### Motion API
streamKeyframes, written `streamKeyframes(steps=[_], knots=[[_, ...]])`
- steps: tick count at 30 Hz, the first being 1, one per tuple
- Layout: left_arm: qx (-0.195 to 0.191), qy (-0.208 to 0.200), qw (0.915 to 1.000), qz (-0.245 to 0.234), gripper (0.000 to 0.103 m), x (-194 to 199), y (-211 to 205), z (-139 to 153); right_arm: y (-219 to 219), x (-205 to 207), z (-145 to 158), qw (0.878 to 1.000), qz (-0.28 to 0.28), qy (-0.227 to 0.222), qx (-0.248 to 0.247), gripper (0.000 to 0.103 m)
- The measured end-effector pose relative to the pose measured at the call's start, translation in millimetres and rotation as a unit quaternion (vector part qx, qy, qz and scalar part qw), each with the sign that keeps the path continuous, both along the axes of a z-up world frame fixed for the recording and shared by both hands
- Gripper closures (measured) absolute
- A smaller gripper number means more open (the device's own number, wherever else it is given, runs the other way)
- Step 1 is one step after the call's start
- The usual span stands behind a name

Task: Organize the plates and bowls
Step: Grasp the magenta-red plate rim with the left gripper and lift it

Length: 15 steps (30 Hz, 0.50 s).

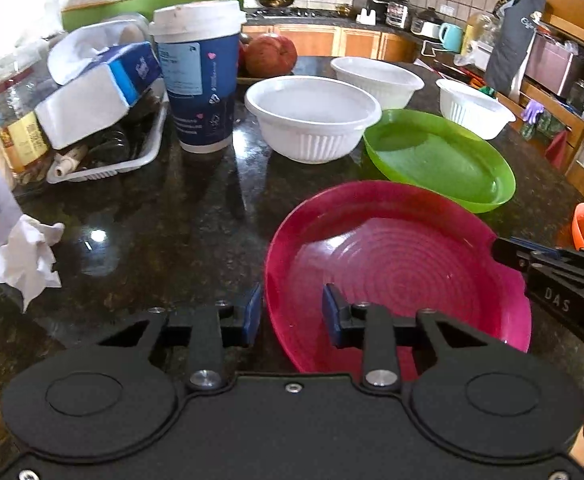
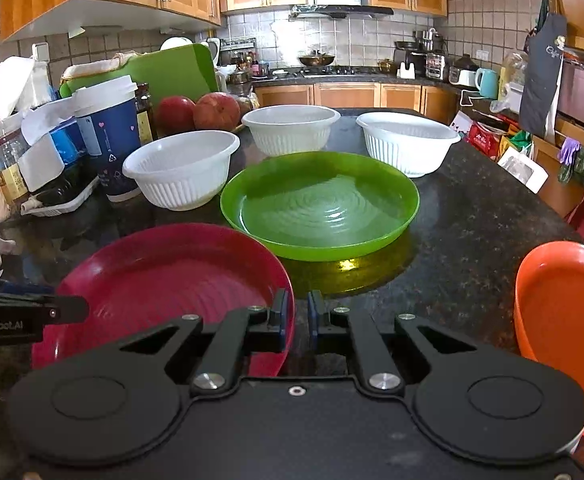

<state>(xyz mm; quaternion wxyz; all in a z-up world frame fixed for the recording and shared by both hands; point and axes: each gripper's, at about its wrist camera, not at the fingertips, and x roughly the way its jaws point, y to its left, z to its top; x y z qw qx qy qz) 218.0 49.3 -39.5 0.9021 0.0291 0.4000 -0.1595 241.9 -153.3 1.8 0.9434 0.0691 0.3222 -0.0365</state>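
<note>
A red plate (image 1: pixel 392 264) (image 2: pixel 163 280) lies on the dark granite counter (image 1: pixel 163 220), nearest me. My left gripper (image 1: pixel 292 300) straddles its left rim: one blue pad is outside, the other inside, and a gap shows. My right gripper (image 2: pixel 296 304) is shut on the plate's right rim, with the pads pinching the edge. Beyond the red plate sits a green plate (image 1: pixel 440 156) (image 2: pixel 320 200). Three white ribbed bowls (image 2: pixel 179 168) (image 2: pixel 289 128) (image 2: pixel 408 144) stand upright behind it.
An orange plate (image 2: pixel 564 320) sits at the counter's right edge. On the left stand a blue paper cup (image 1: pixel 199 76), a tissue pack (image 1: pixel 103 88), a jar (image 1: pixel 15 136), a cluttered white tray (image 1: pixel 107 168) and crumpled paper (image 1: pixel 23 256). Red fruit (image 2: pixel 215 112) lies behind the bowls.
</note>
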Motion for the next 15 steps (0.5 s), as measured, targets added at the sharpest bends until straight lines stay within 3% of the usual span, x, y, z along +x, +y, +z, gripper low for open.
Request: streamKeyframes(steps=[4, 15], knots=[[0.005, 0.002, 1.0, 0.001, 0.074, 2.6, 0.6, -2.3, 2.8, 1.2, -2.5, 1.0, -0.004, 0.003, -0.002, 0.091], [0.002, 0.004, 1.0, -0.006, 0.083, 1.5, 4.5, -2.5, 10.9, -0.4, -4.5, 1.0, -0.019, 0.005, -0.01, 0.093]])
